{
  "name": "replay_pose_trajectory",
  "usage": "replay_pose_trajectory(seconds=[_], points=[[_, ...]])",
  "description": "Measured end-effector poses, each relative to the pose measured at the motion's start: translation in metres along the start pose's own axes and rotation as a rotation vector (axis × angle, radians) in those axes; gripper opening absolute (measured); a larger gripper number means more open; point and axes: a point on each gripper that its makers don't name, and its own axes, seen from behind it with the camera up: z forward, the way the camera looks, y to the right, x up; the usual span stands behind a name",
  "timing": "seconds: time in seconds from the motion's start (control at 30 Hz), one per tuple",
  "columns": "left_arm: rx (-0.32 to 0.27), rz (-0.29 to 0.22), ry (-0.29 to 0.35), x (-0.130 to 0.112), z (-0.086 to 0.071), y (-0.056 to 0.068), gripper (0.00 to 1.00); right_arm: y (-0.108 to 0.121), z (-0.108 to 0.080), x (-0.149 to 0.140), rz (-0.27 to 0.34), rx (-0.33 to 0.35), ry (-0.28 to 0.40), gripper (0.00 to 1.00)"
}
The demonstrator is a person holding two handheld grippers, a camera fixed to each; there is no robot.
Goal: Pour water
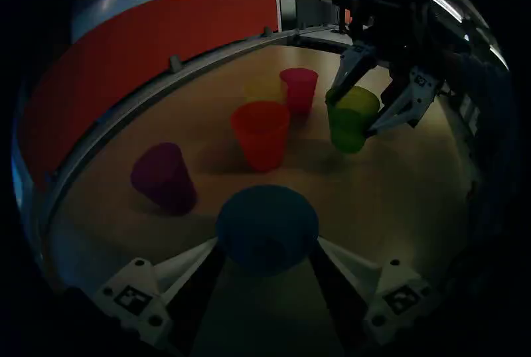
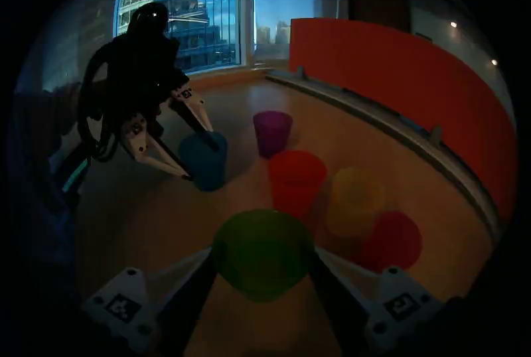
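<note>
Gripping the blue cup [image 1: 265,221] at the bottom centre of the left gripper view, the left claw [image 1: 266,244] has one finger pressed on each side, spread as wide as the cup. At the upper right of that view the right claw [image 1: 350,118] clasps the green cup [image 1: 348,133] the same way, upright. Between them on the wooden worktop [image 1: 411,198] stand four loose cups. An orange cup [image 1: 261,137] is mid-frame, with a purple cup [image 1: 164,178] at lower left. A yellow cup [image 1: 264,88] and a pink cup [image 1: 299,89] stand side by side behind the orange one. A red panel [image 1: 146,52] runs along the upper left. In the right gripper view the green cup sits bottom centre, the blue cup at left, and a window [image 2: 199,12] is at the top.
</note>
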Motion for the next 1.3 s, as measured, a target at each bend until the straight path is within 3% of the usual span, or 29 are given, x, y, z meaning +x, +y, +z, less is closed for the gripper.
replay_pose_trajectory(seconds=[0.47, 0.67, 1.3], points=[[-0.012, -0.034, 0.001, -0.007, 0.002, 0.003, 0.85, -0.002, 0.006, -0.010, 0.010, -0.008, 0.003, 0.90], [-0.017, -0.046, -0.001, -0.009, 0.002, 0.004, 0.92, -0.002, 0.009, -0.014, 0.006, -0.013, 0.000, 0.90], [0.000, -0.067, -0.021, -0.026, -0.005, 0.005, 0.92, -0.002, 0.005, -0.022, 0.019, -0.035, 0.012, 0.92]])
